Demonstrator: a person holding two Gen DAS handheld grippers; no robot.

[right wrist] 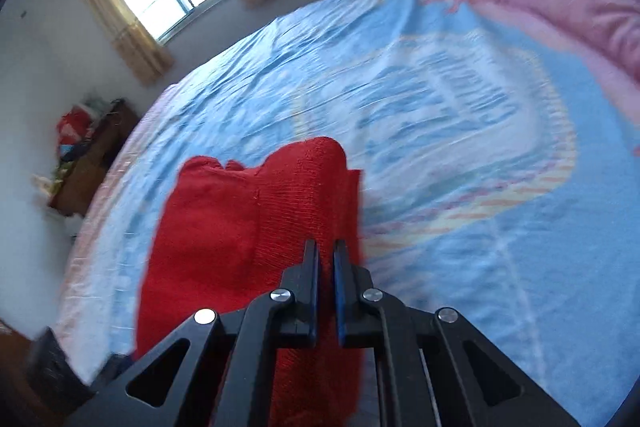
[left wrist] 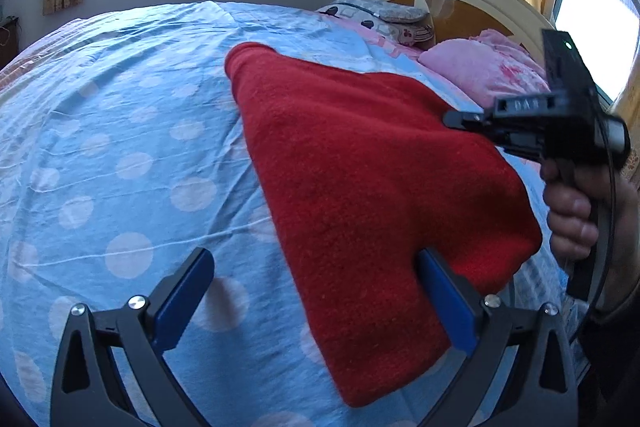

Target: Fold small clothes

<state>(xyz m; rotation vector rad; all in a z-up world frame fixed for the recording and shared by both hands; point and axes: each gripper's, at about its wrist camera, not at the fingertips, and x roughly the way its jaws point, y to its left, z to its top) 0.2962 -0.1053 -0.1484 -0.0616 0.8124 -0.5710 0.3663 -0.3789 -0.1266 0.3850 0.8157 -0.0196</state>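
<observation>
Left gripper (left wrist: 316,301) spread wide and empty, right gripper (right wrist: 326,259) pinched closed on nothing, fuzzy red knit garment (left wrist: 360,163) folded lengthwise, lying at centre, wrinkled polka-dot blue bedsheet (left wrist: 120,147) from nine o'clock.

The left tool (left wrist: 316,291) is a black frame of curved, cut-out arms joined by round silver screws, each finger faced with a blue pad (left wrist: 182,301). The right tool (right wrist: 326,287) is built alike, black with silver screws and blue pads. Its housing carries a small green light and faint pale lettering, with a black cable curving beneath the hand (left wrist: 576,211) on its grip.
</observation>
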